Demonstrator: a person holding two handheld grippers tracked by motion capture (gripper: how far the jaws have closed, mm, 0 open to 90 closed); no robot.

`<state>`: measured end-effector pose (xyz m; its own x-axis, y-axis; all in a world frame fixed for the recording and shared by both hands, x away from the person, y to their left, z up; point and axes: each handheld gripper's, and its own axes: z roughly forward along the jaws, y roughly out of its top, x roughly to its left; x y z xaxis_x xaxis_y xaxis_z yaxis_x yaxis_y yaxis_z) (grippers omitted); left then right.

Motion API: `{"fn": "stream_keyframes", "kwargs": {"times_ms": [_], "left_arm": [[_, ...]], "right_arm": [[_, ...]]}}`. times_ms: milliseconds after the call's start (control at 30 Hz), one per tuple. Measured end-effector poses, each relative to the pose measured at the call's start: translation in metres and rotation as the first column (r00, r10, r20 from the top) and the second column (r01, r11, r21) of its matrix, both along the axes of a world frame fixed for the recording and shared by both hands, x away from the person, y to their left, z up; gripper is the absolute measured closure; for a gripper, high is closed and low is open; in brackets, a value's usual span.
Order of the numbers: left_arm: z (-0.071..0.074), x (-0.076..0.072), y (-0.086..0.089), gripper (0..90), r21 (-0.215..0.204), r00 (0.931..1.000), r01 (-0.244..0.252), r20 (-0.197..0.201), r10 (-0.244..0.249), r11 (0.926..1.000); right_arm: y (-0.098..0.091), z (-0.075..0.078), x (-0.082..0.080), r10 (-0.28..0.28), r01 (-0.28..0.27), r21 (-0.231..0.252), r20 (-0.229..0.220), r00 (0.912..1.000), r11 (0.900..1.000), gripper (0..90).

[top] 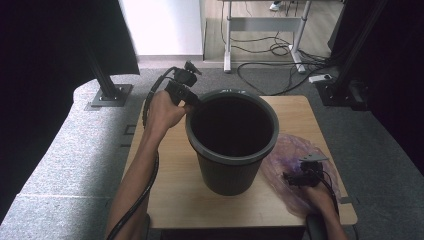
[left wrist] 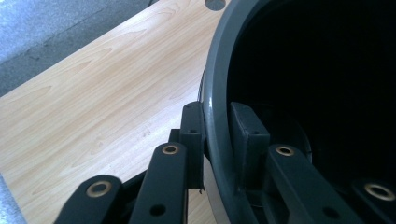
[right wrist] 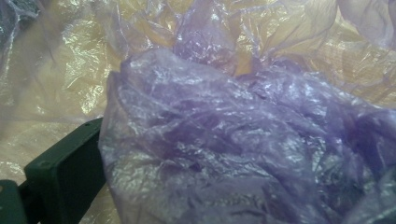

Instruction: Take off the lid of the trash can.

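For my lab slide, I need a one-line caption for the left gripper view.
Left gripper clamped on the rim of the dark bin, one jaw inside, one outside, above the wooden table.

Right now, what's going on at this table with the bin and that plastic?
A person is working with a gripper in each hand. The left gripper is clamped on the rim of the dark grey bin, one jaw outside the wall and one inside. The right gripper rests on the crumpled purple plastic bag lying on the wooden table beside the bin; whether it grips the bag is unclear.
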<state>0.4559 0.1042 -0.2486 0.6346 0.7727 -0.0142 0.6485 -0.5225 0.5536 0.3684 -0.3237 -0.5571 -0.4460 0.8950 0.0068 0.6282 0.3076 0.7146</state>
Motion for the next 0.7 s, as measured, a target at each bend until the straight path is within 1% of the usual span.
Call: {"fn": "stream_keyframes", "kwargs": {"times_ms": [33,67,100,167,233,500,533,700], "left_arm": [[0.0,0.001,0.001,78.2,-0.013,0.9999,0.01,-0.011,-0.01,0.9999],[0.0,0.003,0.002,78.2,-0.04,0.9992,0.021,-0.034,-0.022,0.999],[0.001,0.004,0.003,78.3,-0.053,0.999,0.017,-0.039,-0.02,0.9984],[0.001,0.005,0.004,78.4,-0.045,0.999,0.004,-0.045,-0.006,0.999],[0.001,0.006,0.007,78.4,-0.055,0.9986,0.002,-0.052,-0.005,0.9985],[0.002,0.008,0.02,78.4,-0.073,0.9977,-0.017,-0.067,0.012,0.9972],[0.003,0.008,0.024,78.4,-0.078,0.9974,-0.024,-0.07,0.018,0.9967],[0.004,0.007,0.036,78.2,-0.08,0.997,-0.042,-0.068,0.037,0.9959]], "right_arm": [[0.0,0.0,0.0,0.0,0.0,0.0,0.0,1.0,1.0,0.0],[0.0,0.0,0.0,0.001,-0.001,-0.001,0.001,1.0,1.0,0.0],[0.0,0.0,0.0,0.001,-0.001,-0.001,0.001,1.0,1.0,0.0],[0.0,0.0,0.0,0.002,-0.002,0.0,0.0,1.0,1.0,0.0],[0.0,0.0,0.0,0.003,-0.003,0.0,0.0,1.0,1.0,0.0],[0.0,0.0,0.0,0.004,-0.004,0.0,0.001,1.0,1.0,0.0],[0.0,0.0,0.0,0.003,-0.003,0.001,-0.001,1.0,1.0,0.0],[0.0,0.0,0.0,0.004,-0.004,0.0,0.001,1.0,1.0,0.0]]}}
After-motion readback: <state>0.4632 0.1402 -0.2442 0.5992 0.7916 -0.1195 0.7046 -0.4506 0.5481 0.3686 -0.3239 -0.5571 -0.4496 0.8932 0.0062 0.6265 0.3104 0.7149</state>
